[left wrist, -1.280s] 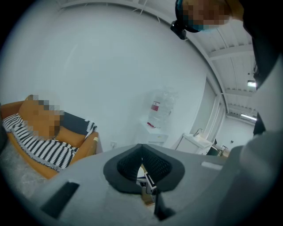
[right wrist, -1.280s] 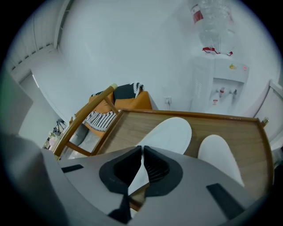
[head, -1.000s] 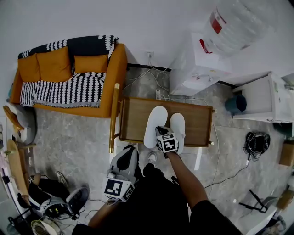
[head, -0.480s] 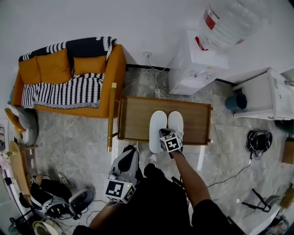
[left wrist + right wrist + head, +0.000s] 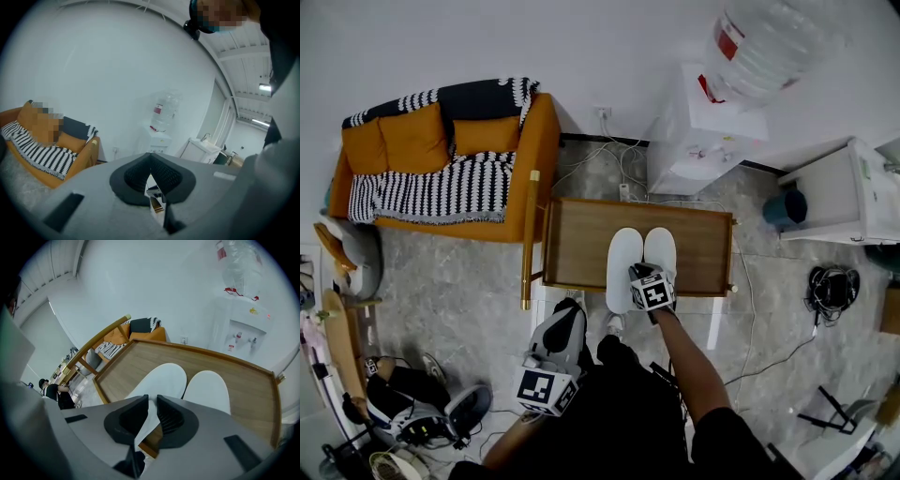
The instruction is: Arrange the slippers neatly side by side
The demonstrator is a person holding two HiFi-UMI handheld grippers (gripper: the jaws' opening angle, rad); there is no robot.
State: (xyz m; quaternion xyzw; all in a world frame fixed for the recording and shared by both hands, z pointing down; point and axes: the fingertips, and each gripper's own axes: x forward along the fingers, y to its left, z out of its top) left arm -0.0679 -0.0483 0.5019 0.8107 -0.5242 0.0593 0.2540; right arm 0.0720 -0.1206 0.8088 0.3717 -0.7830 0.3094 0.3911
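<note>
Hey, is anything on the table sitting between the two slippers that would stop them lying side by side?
Nothing visible. The held slipper, its heel between the right gripper jaws, lies right beside the other slipper on the table, with only a thin gap.

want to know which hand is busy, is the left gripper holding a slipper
No, the left gripper has its jaws closed together with nothing between them.

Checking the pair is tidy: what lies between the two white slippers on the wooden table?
Nothing. In the right gripper view the left white slipper and right white slipper lie side by side, only a thin gap between.
</note>
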